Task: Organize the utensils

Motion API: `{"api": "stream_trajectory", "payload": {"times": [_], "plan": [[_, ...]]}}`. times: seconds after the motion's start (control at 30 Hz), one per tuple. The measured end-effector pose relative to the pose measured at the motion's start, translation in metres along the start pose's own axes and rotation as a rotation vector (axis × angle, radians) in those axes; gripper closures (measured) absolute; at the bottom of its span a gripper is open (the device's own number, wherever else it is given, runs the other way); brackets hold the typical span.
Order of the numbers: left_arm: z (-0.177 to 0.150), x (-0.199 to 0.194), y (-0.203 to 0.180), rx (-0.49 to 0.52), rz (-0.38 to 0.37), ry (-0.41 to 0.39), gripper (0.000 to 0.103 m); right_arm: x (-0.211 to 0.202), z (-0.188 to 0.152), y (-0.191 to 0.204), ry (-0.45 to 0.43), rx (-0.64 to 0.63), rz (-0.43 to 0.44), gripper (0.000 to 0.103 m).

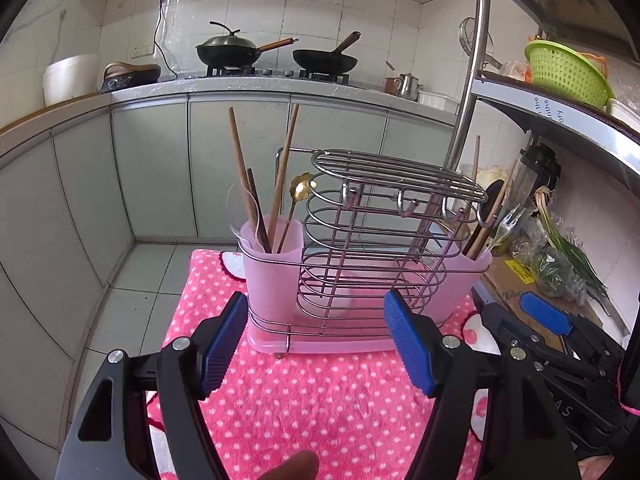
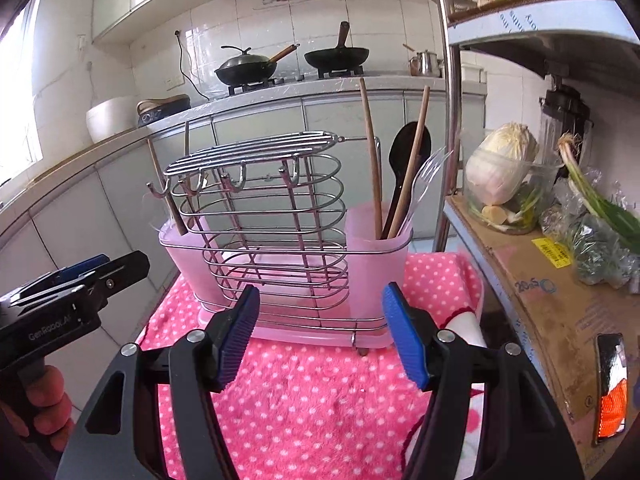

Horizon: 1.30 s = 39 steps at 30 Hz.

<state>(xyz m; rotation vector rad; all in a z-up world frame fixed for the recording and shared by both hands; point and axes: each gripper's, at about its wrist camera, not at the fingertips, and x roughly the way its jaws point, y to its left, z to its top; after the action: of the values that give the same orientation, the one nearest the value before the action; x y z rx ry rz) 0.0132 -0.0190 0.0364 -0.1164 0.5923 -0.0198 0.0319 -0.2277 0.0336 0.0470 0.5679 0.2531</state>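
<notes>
A pink utensil holder [image 1: 340,346] with a wire rack [image 1: 372,240] stands on a pink dotted towel [image 1: 300,400]. Its left cup [image 1: 272,272] holds wooden chopsticks [image 1: 240,168], a clear spoon [image 1: 240,208] and a gold spoon [image 1: 300,190]. Its right cup [image 2: 368,264] holds chopsticks [image 2: 370,152], a black spoon [image 2: 404,148] and a clear fork [image 2: 430,172]. My left gripper [image 1: 316,340] hovers open in front of the holder, empty. My right gripper [image 2: 320,332] is open and empty too, just before the right cup.
A metal shelf post [image 2: 450,120] rises right of the holder. The shelf's cardboard [image 2: 540,300] carries a cabbage [image 2: 500,168] and green onions [image 2: 592,196]. A green colander [image 1: 564,68] sits above. Woks [image 1: 228,50] stand on the far counter. A hand [image 2: 44,400] grips the left tool.
</notes>
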Motion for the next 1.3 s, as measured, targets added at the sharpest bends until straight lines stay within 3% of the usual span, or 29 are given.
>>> {"api": "stream_trajectory", "payload": {"times": [0.5,1.3], "plan": [[-0.005,-0.012,-0.012,0.030,0.037,-0.028,0.034,-0.007,-0.003,0.003,-0.038,0.001,-0.041,0.038],[-0.008,-0.009,-0.007,0.019,0.045,-0.018,0.034,-0.002,-0.004,0.006,-0.023,-0.009,-0.041,0.038]]}}
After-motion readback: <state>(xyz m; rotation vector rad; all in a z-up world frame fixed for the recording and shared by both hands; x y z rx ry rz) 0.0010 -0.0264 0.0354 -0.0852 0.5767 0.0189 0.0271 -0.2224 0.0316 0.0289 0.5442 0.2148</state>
